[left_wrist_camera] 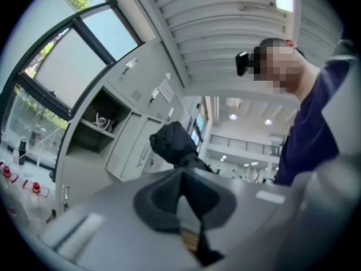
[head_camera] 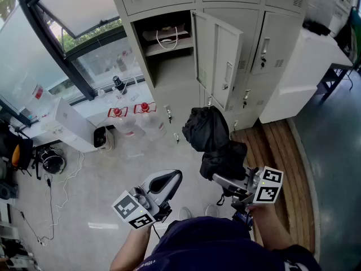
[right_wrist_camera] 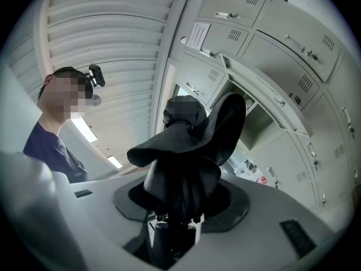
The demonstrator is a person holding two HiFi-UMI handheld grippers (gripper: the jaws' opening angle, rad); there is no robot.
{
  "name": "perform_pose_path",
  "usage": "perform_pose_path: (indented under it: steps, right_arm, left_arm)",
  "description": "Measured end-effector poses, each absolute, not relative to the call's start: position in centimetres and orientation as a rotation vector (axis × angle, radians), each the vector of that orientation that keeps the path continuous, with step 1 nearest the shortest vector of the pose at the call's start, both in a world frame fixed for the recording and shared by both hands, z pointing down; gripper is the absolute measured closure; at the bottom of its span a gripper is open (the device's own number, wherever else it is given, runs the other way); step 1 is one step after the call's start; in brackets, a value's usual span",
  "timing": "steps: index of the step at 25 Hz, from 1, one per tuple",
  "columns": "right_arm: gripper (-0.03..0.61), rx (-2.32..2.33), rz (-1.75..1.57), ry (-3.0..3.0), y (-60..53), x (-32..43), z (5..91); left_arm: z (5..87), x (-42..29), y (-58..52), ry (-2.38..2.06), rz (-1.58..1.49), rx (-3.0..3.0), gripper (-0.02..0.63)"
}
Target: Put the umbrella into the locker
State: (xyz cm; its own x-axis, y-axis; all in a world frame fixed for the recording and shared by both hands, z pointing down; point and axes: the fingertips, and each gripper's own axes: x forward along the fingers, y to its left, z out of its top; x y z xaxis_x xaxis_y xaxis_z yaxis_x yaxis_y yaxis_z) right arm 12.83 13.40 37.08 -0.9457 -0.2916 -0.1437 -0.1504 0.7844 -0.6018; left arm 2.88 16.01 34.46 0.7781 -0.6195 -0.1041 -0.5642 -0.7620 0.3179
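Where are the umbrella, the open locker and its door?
umbrella (head_camera: 207, 130): head view, bunched black canopy.
open locker (head_camera: 169, 71): head view, back wall under the shelf.
locker door (head_camera: 217, 55): head view, inner face of panel.

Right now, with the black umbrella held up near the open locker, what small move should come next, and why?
Probably carry the right gripper forward toward the open locker. It grips the folded umbrella, the door stands wide open, and the umbrella is short of the opening.
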Motion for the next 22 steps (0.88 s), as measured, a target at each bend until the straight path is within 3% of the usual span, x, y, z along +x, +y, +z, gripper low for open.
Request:
perform_pose_path:
  steps: [22]
  right_arm:
    - [0.377,-0.349,-0.944,2.794,13.2,18.6,38.4]
  left_arm:
    - [34.7,8.3,16.8,-1.042,-0.310,2.676,0.614]
